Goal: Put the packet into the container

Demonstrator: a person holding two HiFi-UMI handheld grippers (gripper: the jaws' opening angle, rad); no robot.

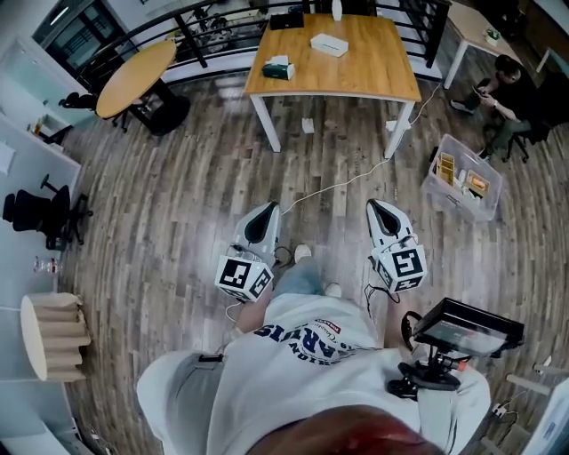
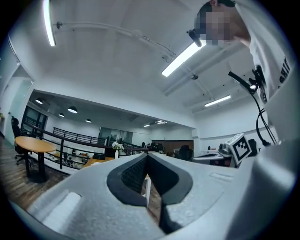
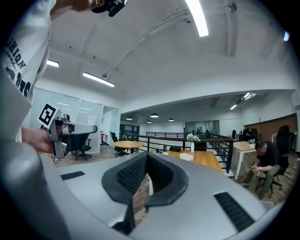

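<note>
Both grippers are held level over the wooden floor, a good way short of the wooden table [image 1: 356,67]. My left gripper [image 1: 266,211] is shut with nothing in it; its jaws meet at the tips [image 2: 146,157]. My right gripper [image 1: 375,207] is likewise shut and empty [image 3: 147,157]. On the table lie a green packet [image 1: 278,67] and a flat white box [image 1: 329,43]. A clear plastic container [image 1: 462,178] with several packets inside stands on the floor at the right, beyond the right gripper.
A person [image 1: 505,91] sits at the far right beside a white desk [image 1: 476,27]. A round table [image 1: 138,75] and black chairs stand at the left. A white cable [image 1: 347,182] runs across the floor from the table leg. A black railing [image 3: 154,140] runs behind the tables.
</note>
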